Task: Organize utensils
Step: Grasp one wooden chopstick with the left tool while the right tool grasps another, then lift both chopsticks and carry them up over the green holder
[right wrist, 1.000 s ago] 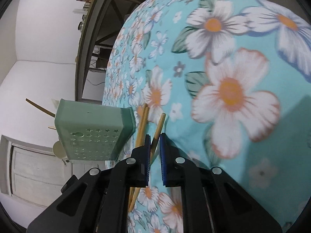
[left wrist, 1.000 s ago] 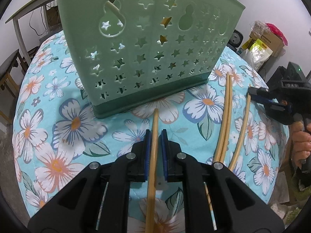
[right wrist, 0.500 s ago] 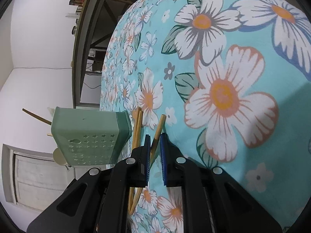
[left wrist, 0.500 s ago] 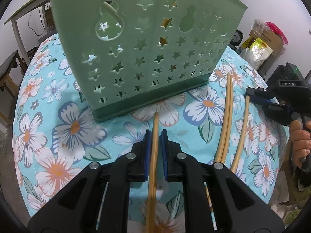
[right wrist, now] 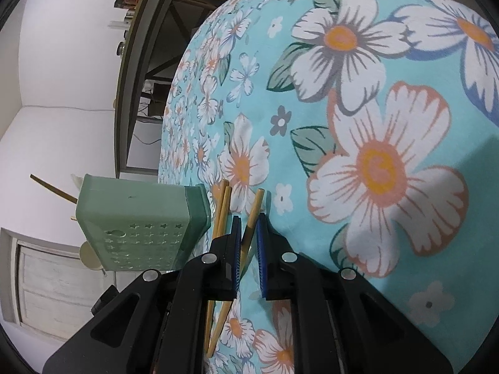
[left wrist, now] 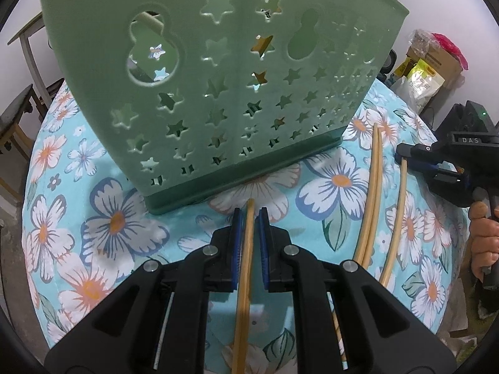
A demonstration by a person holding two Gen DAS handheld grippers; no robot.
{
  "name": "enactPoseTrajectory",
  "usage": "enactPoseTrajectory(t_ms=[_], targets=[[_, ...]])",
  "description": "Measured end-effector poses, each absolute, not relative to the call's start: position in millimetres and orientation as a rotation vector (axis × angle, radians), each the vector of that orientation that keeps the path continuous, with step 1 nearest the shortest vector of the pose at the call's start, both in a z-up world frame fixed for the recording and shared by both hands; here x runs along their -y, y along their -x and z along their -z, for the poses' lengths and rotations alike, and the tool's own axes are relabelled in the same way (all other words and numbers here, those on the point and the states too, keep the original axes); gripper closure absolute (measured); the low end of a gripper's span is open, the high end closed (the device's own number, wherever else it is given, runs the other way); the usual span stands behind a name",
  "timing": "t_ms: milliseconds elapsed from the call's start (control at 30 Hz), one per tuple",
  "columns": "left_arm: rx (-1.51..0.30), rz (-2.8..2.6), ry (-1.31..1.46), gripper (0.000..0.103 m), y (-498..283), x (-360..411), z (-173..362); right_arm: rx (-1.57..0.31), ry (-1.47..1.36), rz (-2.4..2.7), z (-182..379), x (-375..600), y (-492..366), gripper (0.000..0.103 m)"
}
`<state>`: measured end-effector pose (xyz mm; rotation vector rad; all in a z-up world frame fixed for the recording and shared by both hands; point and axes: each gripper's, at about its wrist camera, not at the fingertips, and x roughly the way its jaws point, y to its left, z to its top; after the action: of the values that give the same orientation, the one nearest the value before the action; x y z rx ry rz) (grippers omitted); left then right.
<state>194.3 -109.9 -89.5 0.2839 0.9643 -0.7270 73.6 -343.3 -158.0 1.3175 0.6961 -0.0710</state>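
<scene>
A green basket with star-shaped holes stands on the floral tablecloth, just ahead of my left gripper. Its jaws are closing on a wooden chopstick that lies on the cloth, tip pointing at the basket's base. To the right lie a pair of chopsticks and a single one. My right gripper is shut on the single one's far end. In the right wrist view, that gripper holds the chopstick slantwise, beside the pair and the basket. Another stick pokes out of the basket.
A person's hand grips the right tool at the table's right edge. Boxes and bags sit beyond the table at the back right. A bench stands to the left. Dark shelving stands past the far edge.
My left gripper has slid forward along its chopstick toward the basket, which now fills more of the view. The right gripper keeps its hold and has barely shifted.
</scene>
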Motion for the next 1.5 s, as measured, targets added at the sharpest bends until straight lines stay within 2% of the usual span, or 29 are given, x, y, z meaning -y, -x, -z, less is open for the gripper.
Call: enactPoseTrajectory(t_ms=[267,700,1200,1300,1400,1467,1500], targets=[[-0.905,0.748,-0.229,0.098,-184.7,98.6,55.2,-0.633,-1.191,0.041,116.1,338.0,-65.8,0.094],[-0.698,0.859,-0.071,0.098,-150.3,58.4,-62.0,-0.488,-0.704,0.067,-2.6,301.1,-47.3,0.095],[-0.417,0.885,0.025,0.103,-139.8,29.6,-168.6,-0.459,-0.588,0.074,-21.1,282.1,-31.0,0.096],[-0.441,0.905,0.006,0.103,-140.2,38.1,-168.6,-0.459,-0.599,0.075,-20.2,283.2,-29.7,0.096],[-0.522,0.940,-0.031,0.103,-140.4,51.3,-145.6,-0.457,-0.603,0.081,-19.4,284.6,-28.1,0.096],[-0.594,0.966,-0.051,0.098,-141.3,63.5,-122.1,-0.459,-0.614,0.085,-17.4,287.2,-27.9,0.096],[-0.640,0.979,-0.070,0.092,-142.4,72.2,-105.6,-0.462,-0.625,0.085,-15.6,289.2,-27.8,0.096]])
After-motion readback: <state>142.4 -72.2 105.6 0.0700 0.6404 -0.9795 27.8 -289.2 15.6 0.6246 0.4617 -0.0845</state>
